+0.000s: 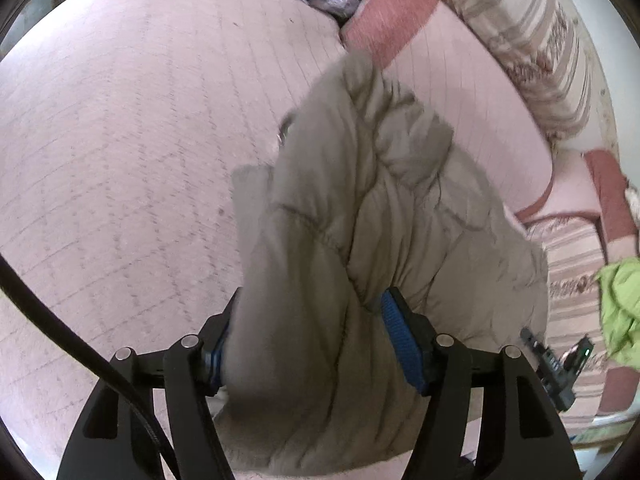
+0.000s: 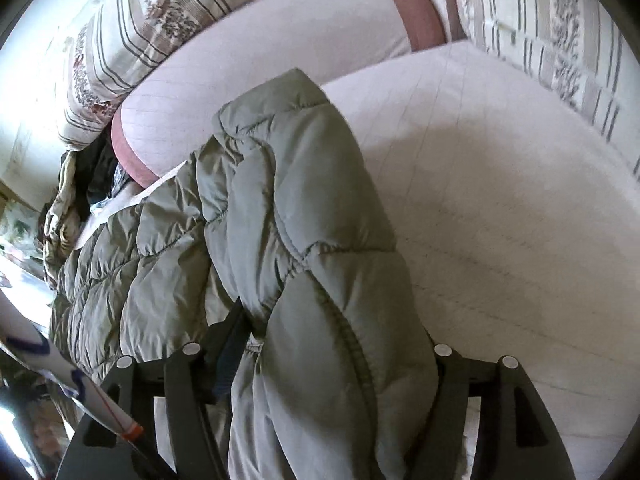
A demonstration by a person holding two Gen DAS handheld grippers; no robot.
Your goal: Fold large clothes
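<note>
Padding fills the left wrist view: a quilted, grey-beige puffer jacket (image 1: 360, 240), matte and softly creased, runs from between the left gripper (image 1: 316, 344) at 6 o'clock up toward 12, narrowing to a blurred tip. The blue ribbed pads (image 1: 400, 344) flank a thick bulge of the jacket; the fabric fills the gap and touches both, but whether the jaws clamp it or merely stand around it cannot be told. A pink, grid-stitched mattress (image 1: 120, 140) spreads flat and bare from 7 round to 11 o'clock, the widest free ground. At 1 to 3 o'clock striped floral cushions (image 1: 532, 48) bound it, with a darker pink border (image 1: 384, 20) between. A lime-green cloth (image 1: 620, 312) lies at 4 o'clock, and a black cable (image 1: 60, 320) curves in at 8.

From the right wrist, the same jacket (image 2: 288, 240) shows greener, glossy, with stitched diamond panels and puckered seams. One rolled length passes between the right gripper (image 2: 320, 360) at 6 o'clock and rises to 12; the rest lies flat toward 9. The jaws stand wide with the roll filling them, its grip likewise unclear. Pale mattress (image 2: 500, 220) lies free from 1 to 4 o'clock, edged by cushions (image 2: 560, 40) at 2 and another (image 2: 120, 52) at 10. Heaped dark clothes (image 2: 88, 176) sit at 9.
</note>
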